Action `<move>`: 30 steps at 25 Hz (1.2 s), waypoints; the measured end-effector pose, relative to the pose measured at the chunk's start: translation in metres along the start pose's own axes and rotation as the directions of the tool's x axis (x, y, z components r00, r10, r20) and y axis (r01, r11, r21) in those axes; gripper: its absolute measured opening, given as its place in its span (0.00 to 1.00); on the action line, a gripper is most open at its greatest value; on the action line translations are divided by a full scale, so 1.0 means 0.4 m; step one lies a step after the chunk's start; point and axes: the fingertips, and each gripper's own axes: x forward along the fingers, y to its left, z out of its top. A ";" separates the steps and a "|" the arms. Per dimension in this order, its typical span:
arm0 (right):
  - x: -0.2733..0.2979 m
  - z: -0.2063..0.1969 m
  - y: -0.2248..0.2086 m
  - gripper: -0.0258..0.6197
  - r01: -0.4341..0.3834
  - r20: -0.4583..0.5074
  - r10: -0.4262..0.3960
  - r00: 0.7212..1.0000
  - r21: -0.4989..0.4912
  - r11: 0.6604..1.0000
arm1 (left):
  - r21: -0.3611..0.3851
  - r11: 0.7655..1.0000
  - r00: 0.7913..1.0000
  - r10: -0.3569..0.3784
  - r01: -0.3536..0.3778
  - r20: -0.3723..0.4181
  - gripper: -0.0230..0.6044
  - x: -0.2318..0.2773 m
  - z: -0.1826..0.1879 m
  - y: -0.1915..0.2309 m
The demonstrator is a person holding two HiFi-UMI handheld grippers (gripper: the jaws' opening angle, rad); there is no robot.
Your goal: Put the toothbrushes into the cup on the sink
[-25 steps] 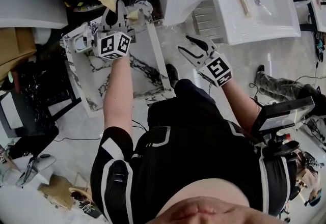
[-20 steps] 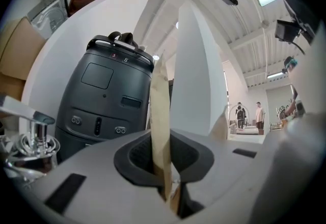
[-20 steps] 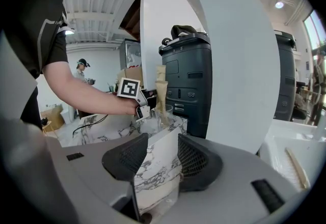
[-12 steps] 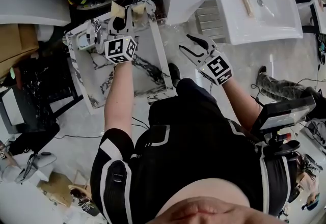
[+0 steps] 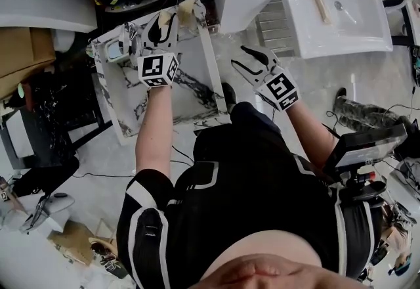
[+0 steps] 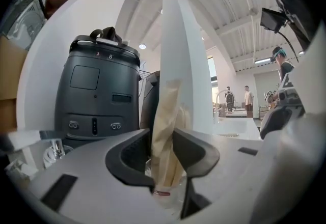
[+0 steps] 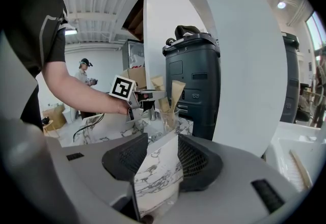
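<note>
At the white, black-veined marble table's (image 5: 134, 97) far edge, my left gripper's (image 5: 161, 23) jaws have just been opening round a tan paper-wrapped toothbrush (image 6: 166, 131). My right gripper's (image 5: 238, 58) jaws stand apart, empty.

Glossy shine there on the white black-veined marble sink counter (image 5: 190, 94); the clear smooth cup (image 7: 170, 117) held tan crinkled paper-wrapped toothbrushes (image 6: 165, 126); the dark grey plastic bin (image 6: 97, 98) looked matt.
</note>
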 end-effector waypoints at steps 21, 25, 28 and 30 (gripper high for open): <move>0.004 0.018 0.011 0.34 0.017 0.028 -0.018 0.999 0.039 0.999 | -0.006 1.000 0.992 -0.025 0.025 -0.125 0.14 0.035 -0.045 0.009; -0.002 0.042 0.010 0.34 0.044 0.051 -0.046 0.998 0.044 0.998 | -0.020 1.000 0.993 -0.011 0.008 -0.115 0.27 0.005 -0.027 0.009; -0.006 0.067 0.032 0.34 0.058 0.065 -0.060 0.996 0.038 0.998 | -0.018 1.000 0.994 -0.007 0.005 -0.108 0.28 -0.031 0.000 0.008; -0.009 0.082 0.043 0.34 0.066 0.081 -0.069 0.994 0.040 0.997 | -0.021 1.000 0.995 -0.014 0.012 -0.099 0.28 -0.055 0.022 0.000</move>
